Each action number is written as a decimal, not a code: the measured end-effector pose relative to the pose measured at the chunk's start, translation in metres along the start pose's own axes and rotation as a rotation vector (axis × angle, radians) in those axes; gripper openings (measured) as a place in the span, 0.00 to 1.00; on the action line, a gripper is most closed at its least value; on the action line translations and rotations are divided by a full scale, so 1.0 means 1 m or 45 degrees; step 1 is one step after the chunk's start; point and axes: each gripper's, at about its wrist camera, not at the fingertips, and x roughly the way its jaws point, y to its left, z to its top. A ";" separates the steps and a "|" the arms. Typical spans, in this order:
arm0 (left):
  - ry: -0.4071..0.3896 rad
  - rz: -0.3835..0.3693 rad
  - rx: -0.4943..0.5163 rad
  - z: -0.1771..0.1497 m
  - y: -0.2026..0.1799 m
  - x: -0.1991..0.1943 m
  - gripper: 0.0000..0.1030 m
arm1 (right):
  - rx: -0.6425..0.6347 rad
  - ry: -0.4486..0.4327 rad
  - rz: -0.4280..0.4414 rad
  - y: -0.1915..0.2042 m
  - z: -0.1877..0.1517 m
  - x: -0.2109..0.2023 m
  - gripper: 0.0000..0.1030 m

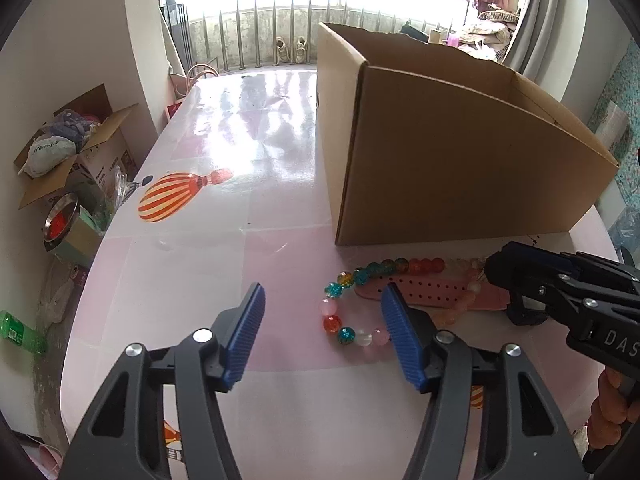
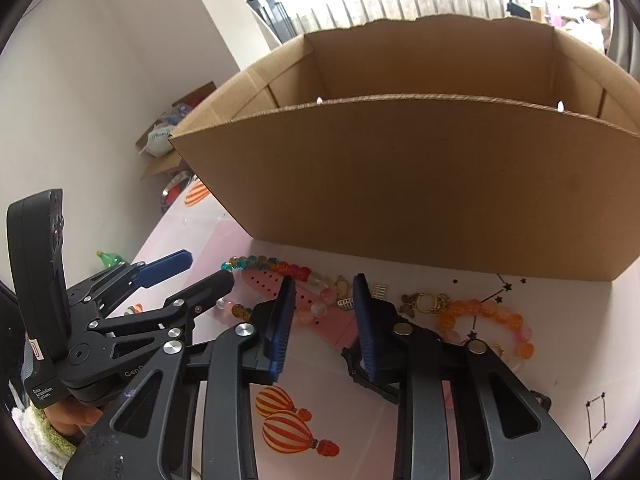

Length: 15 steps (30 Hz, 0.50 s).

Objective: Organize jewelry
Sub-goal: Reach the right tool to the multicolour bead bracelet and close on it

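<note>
A bracelet of teal, orange, red and pale pink beads (image 1: 334, 324) lies on the pink table in front of the cardboard box (image 1: 440, 152), looped over a pink perforated strap (image 1: 432, 290). My left gripper (image 1: 324, 290) hovers over the bracelet's left side, jaws apart, pads touching nothing. My right gripper (image 2: 324, 280) points at the bracelet's right end; pale beads (image 2: 320, 308) and a small gold charm (image 2: 343, 285) show in the narrow gap between its blue pads, which are not pressing on them. Right of it lie an orange bead bracelet (image 2: 484, 312) and a gold butterfly charm (image 2: 412, 300).
The open cardboard box (image 2: 400, 184) stands close behind the jewelry with a tall front wall. The table (image 1: 200, 264) has balloon prints and a rounded left edge. Beyond that edge, on the floor, are a filled carton (image 1: 68, 148), a metal bowl (image 1: 60, 218) and a green bottle (image 1: 20, 332).
</note>
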 end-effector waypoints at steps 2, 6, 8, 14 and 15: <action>0.024 -0.007 0.014 -0.002 -0.001 0.006 0.47 | -0.004 0.023 0.005 0.002 0.001 0.001 0.21; 0.043 0.017 0.039 -0.006 -0.004 0.012 0.39 | -0.034 0.070 -0.010 0.005 0.005 0.010 0.20; 0.044 0.013 0.041 -0.006 -0.004 0.012 0.39 | -0.054 0.091 -0.022 0.010 0.007 0.015 0.19; 0.018 0.034 0.041 -0.008 -0.003 0.012 0.24 | -0.140 0.112 -0.074 0.028 0.012 0.027 0.10; 0.010 0.036 0.043 -0.008 -0.003 0.012 0.19 | -0.150 0.109 -0.078 0.033 0.013 0.029 0.09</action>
